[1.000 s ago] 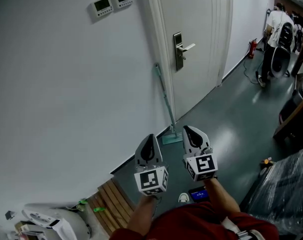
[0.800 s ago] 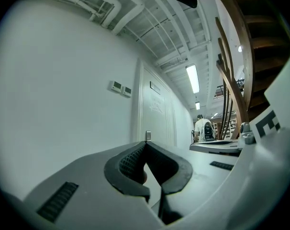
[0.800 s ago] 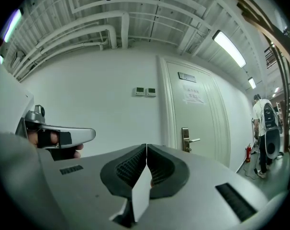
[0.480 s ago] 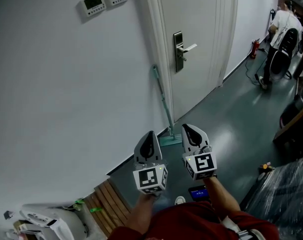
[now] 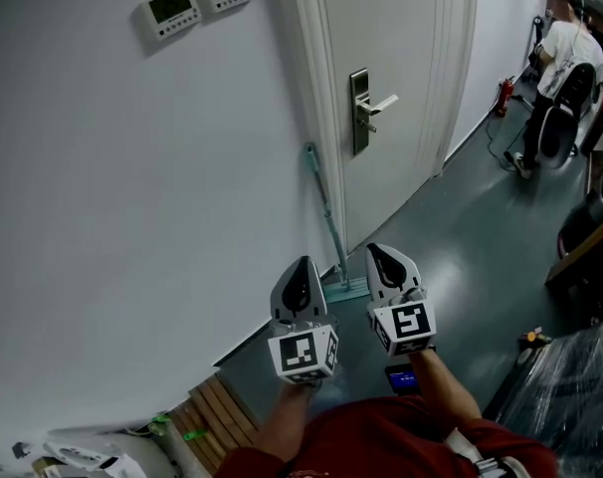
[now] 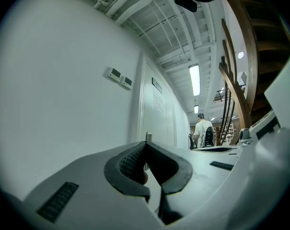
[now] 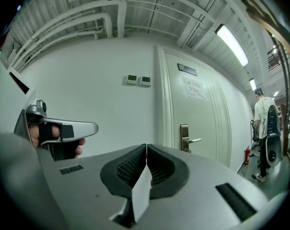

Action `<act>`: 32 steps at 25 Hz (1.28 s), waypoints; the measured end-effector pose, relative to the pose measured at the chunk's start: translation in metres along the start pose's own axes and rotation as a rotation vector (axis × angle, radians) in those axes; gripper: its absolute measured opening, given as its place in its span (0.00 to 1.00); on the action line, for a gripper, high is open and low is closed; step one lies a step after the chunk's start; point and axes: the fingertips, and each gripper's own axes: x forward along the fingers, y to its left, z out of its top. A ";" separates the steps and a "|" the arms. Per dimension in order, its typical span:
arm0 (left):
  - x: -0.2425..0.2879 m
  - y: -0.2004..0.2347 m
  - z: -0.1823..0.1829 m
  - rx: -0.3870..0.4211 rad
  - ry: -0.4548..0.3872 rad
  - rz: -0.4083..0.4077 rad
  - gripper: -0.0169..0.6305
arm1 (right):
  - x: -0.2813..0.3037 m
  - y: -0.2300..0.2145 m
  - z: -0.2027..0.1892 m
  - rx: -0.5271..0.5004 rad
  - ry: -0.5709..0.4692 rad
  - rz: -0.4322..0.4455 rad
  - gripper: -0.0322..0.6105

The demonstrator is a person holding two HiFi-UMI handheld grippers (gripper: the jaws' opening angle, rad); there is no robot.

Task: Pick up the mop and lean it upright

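Two claws are up in front of the body, both empty. Left claw [image 5: 301, 272]: jaws together at the tips, nothing between them. Right claw [image 5: 381, 263]: jaws pressed flat together, nothing held. They sit side by side, near each other but not touching, pointing toward the wall [image 5: 132, 227] and the door [image 5: 411, 88].

Mop [image 5: 324, 207]: the teal handle stands tilted against the wall just beside the door frame, its top end on the wall. The mop head [image 5: 347, 289] is down on the grey floor [image 5: 451, 227] at the skirting. Neither claw touches it; in the head view it shows just beyond the claw tips.

Judgement: the lean looks done, with the mop upright and resting on its own. The step in hand reads as the finish of the task. The next move calls for little: keep both claws clear of the handle and watch that the mop head does not slide on the smooth floor.
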 end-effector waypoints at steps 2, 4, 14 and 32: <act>0.022 0.017 -0.001 -0.009 0.009 -0.001 0.05 | 0.027 0.001 0.000 -0.007 0.006 -0.005 0.08; 0.045 0.033 -0.003 -0.012 0.011 -0.012 0.05 | 0.055 0.000 0.001 -0.010 0.013 -0.014 0.08; 0.154 0.106 -0.014 -0.015 0.035 -0.070 0.05 | 0.184 -0.009 -0.002 -0.009 0.026 -0.069 0.08; 0.251 0.130 -0.040 -0.018 0.054 -0.074 0.05 | 0.285 -0.051 -0.024 -0.004 0.067 -0.045 0.08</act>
